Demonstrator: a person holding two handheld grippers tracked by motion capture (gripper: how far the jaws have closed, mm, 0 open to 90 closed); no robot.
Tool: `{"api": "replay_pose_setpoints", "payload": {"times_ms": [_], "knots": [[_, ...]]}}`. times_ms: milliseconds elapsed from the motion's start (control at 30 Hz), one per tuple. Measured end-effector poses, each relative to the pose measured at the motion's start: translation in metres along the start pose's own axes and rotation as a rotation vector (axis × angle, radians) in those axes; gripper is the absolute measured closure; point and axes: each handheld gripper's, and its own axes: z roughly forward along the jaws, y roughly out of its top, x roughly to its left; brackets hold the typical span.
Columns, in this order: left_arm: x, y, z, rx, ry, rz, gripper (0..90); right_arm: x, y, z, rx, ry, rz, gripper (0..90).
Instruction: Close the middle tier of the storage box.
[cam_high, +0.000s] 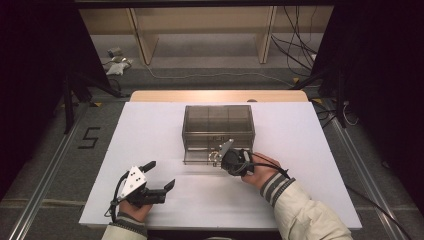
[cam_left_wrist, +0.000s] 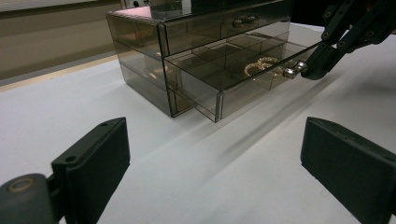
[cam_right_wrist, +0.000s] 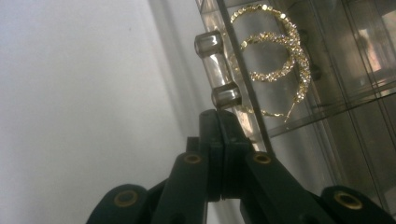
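Observation:
A smoky clear drawer box (cam_high: 218, 120) stands mid-table, its lower drawer (cam_high: 199, 156) pulled out toward me. Gold hoop earrings (cam_right_wrist: 280, 56) lie in that drawer, also visible in the left gripper view (cam_left_wrist: 257, 66). My right gripper (cam_right_wrist: 218, 116) is shut, jaws pressed together, with its tip touching the lower knob of the drawer's clear bar handle (cam_right_wrist: 217, 70); nothing sits between the jaws. In the high view the right gripper (cam_high: 216, 159) is at the drawer's front right. My left gripper (cam_high: 160, 175) rests open on the table front left, aimed at the box.
White table sheet (cam_high: 150, 130) has free room left, right and in front of the box. Black stands (cam_high: 70, 95) flank the table. Wooden shelving (cam_high: 205, 30) and cables (cam_high: 295, 45) lie on the floor behind.

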Motion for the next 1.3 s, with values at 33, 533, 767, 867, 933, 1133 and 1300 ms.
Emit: {"api": "replay_pose_setpoints", "payload": {"times_ms": [33,533,767,867,933,1133,1300], "knots": [[0.000,0.000,0.000,0.000,0.000,0.000,7.8,0.000,0.000,0.000,-0.003,0.000,-0.001,90.0],[0.000,0.000,0.000,-0.001,-0.002,-0.003,7.8,-0.001,0.004,-0.001,0.003,-0.021,-0.003,90.0],[0.000,0.000,0.000,-0.002,-0.001,-0.004,7.8,-0.007,0.005,-0.001,-0.019,-0.043,0.038,90.0],[0.000,0.000,0.000,-0.002,-0.002,-0.004,7.8,-0.009,0.006,-0.001,-0.035,-0.059,0.051,90.0],[0.000,0.000,0.000,-0.001,-0.001,-0.004,7.8,-0.011,0.007,-0.001,-0.043,-0.073,0.063,90.0],[0.000,0.000,0.000,-0.002,-0.001,-0.005,7.8,-0.018,0.007,0.002,-0.054,-0.100,0.094,90.0],[0.001,0.000,0.000,-0.003,-0.003,-0.003,7.8,-0.022,0.007,0.006,-0.070,-0.122,0.116,90.0]]}}
